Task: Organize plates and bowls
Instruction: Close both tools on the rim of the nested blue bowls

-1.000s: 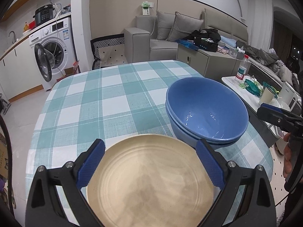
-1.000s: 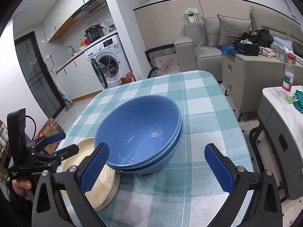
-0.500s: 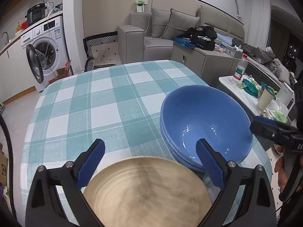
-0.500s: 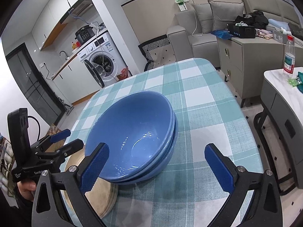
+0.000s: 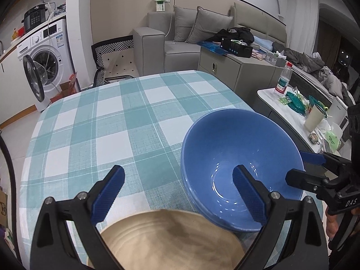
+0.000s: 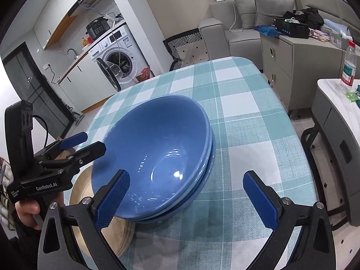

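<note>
We see blue bowls (image 6: pixel 155 164) nested beside stacked plates (image 5: pixel 171 240) on the worktop (image 5: pixel 112 121); little remains. Left claw (image 5: pixel 178 193) and right claw (image 6: pixel 185 196) spread apart, empty.

Grey sofa (image 5: pixel 180 42), washing machine (image 5: pixel 45 60), seemingly pale tiled floor (image 5: pixel 9 144)

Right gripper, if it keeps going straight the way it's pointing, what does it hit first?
Most likely the stacked blue bowls. The open right gripper points at their near right side; its left finger already overlaps the rim, though depth is unclear.

Washing machine (image 5: pixel 45 60), grey sofa (image 5: pixel 180 38) — water bottle (image 6: pixel 348 65) beyond the checked tablecloth (image 5: pixel 108 121).
</note>
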{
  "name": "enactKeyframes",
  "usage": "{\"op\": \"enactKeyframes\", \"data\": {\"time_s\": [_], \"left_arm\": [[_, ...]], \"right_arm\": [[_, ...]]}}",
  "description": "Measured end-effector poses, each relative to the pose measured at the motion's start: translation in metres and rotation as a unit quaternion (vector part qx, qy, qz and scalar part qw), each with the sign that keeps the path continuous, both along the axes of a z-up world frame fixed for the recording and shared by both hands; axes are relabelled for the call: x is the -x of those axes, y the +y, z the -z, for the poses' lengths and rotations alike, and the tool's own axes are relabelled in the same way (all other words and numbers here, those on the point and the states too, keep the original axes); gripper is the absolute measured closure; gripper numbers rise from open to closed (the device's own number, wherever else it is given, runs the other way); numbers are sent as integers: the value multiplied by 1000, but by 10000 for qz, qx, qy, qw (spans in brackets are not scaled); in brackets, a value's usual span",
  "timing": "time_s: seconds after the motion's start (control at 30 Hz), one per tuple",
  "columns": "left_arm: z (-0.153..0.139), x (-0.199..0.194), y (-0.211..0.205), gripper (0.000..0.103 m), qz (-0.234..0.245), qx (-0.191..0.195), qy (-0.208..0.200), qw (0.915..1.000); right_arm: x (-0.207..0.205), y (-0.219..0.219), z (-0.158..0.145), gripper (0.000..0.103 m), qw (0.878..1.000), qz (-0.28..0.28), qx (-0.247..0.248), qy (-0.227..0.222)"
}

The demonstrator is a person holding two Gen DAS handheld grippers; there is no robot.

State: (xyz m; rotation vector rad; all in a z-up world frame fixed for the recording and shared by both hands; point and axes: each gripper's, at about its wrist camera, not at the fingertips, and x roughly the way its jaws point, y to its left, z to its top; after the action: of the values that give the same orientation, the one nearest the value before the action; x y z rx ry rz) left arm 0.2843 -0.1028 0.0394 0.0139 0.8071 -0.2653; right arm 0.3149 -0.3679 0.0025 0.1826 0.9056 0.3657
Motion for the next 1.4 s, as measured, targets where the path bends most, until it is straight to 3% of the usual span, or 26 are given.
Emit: {"op": "enactKeyframes", "data": {"time_s": [0.67, 0.83, 0.93, 1.0, 1.07, 1.13, 1.4], "left_arm": [[16, -25, -24, 6, 109, -64, 249, 9996], [19, -25, -26, 8, 193, 7, 351, 9992], [19, -25, -28, 19, 260, 36, 399, 9989], [20, -24, -27, 20, 247, 43, 436, 9987], [22, -24, -27, 36, 277, 63, 506, 9983], [24, -25, -27, 42, 290, 71, 616, 9977], [30, -24, -21, 57, 309, 194, 859, 9956]], "right_arm": [[-16, -9, 16, 8, 9994, -21, -26, 343], [-16, -10, 17, 20, 9993, -66, -115, 360], [-13, -8, 15, 24, 9994, -102, -119, 318], [-13, -7, 15, 27, 9994, -128, -113, 306], [-12, -5, 14, 28, 9994, -152, -117, 302], [-12, -4, 15, 30, 9992, -165, -138, 328], [-12, 3, 17, 31, 9989, -208, -151, 393]]}}
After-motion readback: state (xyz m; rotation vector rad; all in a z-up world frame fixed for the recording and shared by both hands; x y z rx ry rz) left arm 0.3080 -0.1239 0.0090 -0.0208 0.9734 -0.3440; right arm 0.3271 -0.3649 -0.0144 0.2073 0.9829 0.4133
